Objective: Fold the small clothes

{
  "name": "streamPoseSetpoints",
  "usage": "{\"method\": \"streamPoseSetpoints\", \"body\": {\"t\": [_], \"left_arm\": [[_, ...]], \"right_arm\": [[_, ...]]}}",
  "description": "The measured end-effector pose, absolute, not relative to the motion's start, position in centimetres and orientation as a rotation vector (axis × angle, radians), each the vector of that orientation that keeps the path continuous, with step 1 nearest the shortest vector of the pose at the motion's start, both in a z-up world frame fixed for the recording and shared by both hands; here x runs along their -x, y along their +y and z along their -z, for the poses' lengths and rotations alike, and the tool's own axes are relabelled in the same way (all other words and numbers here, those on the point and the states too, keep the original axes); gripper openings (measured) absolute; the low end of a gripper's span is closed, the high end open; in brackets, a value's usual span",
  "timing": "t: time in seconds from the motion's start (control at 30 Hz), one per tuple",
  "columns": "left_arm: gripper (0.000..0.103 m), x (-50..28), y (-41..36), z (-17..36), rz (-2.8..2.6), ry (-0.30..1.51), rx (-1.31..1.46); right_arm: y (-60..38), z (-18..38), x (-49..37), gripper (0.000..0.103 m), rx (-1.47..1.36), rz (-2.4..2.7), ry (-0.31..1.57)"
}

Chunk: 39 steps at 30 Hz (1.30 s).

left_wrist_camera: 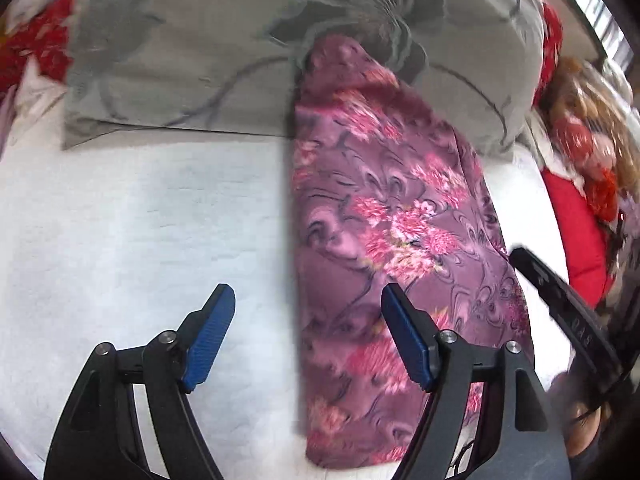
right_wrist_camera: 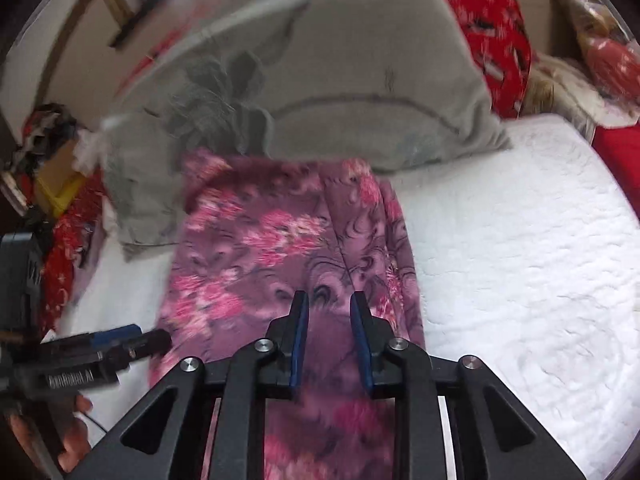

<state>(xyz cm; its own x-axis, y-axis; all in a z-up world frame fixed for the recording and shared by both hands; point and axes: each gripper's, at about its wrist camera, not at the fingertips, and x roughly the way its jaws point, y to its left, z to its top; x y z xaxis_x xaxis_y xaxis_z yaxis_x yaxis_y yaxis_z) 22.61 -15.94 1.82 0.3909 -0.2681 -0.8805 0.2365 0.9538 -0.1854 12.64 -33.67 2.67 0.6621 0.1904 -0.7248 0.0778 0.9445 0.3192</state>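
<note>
A purple garment with pink flowers [left_wrist_camera: 384, 224] lies folded lengthwise into a long strip on the white bed, its far end resting on a grey pillow. It also shows in the right wrist view [right_wrist_camera: 272, 248]. My left gripper [left_wrist_camera: 308, 304] is open and empty, just above the garment's left edge, one blue pad over the sheet and one over the cloth. My right gripper [right_wrist_camera: 329, 312] is partly open and empty, held above the near part of the garment. The right gripper's finger shows at the right of the left wrist view [left_wrist_camera: 552, 284]. The left gripper shows at the left of the right wrist view [right_wrist_camera: 116, 340].
A white quilted bed cover [left_wrist_camera: 120, 232] lies under the garment and spreads right in the right wrist view [right_wrist_camera: 520, 248]. A large grey flowered pillow [left_wrist_camera: 200, 52] sits at the bed's head. Red patterned bedding [right_wrist_camera: 492, 20] and red cloth [left_wrist_camera: 576, 232] lie around the edges.
</note>
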Motion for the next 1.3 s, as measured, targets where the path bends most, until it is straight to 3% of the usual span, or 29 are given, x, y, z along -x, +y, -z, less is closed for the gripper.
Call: {"method": "streamPoseSetpoints", "body": {"t": [0.07,0.13,0.23,0.47,0.77,0.8,0.87,0.9,0.97,1.0,1.03,1.07,1.13,1.3], "left_arm": [[0.076,-21.8,-15.8,0.3,0.314,1.173,0.022],[0.079,-21.7,-15.4,2.7,0.329,1.247,0.025],[0.078,-21.5,-14.9,2.2,0.35,1.243,0.02],[0.078,-25.2,-13.0,0.3,0.422,1.217,0.197],[0.078,-27.8,-14.6,3.6,0.554,1.332,0.357],[0.079,-27.8,-14.9,3.5,0.576,1.32,0.358],[0.078,-28.0,-15.5,3.5,0.616,1.326,0.38],[0.078,-28.1,-15.8,3.7,0.628,1.331,0.404],[0.078,-28.1,-16.3,3.6,0.61,1.321,0.414],[0.069,-28.2,-17.4,3.6,0.603,1.313,0.398],[0.055,-28.1,-18.0,3.5,0.591,1.303,0.371],[0.051,-28.0,-18.1,3.3,0.588,1.295,0.357],[0.031,-27.7,-17.5,2.8,0.594,1.284,0.359],[0.024,-27.0,-17.2,1.4,0.613,1.271,0.379]], "right_arm": [[-33.8,-1.9,-11.4,0.03,-0.309,-0.048,0.867],[-33.8,0.6,-10.9,0.03,-0.268,-0.01,0.969],[-34.9,0.0,-10.5,0.049,-0.307,0.03,0.971],[-41.0,-2.2,-10.9,0.051,-0.582,0.089,0.866],[-38.5,2.2,-16.6,0.057,-0.678,-0.089,0.973],[-38.3,2.1,-17.0,0.059,-0.696,-0.128,0.961],[-37.8,2.3,-17.5,0.075,-0.712,-0.179,0.959],[-37.6,2.4,-17.7,0.076,-0.704,-0.192,0.954],[-37.4,2.5,-18.0,0.073,-0.697,-0.199,0.957],[-37.4,2.5,-18.0,0.069,-0.695,-0.19,0.957],[-37.3,2.3,-17.9,0.049,-0.667,-0.172,0.96],[-37.1,2.3,-17.9,0.034,-0.636,-0.166,0.968],[-36.9,1.8,-17.4,0.027,-0.608,-0.178,0.949],[-35.1,-0.7,-16.6,0.025,-0.537,-0.143,0.896]]}}
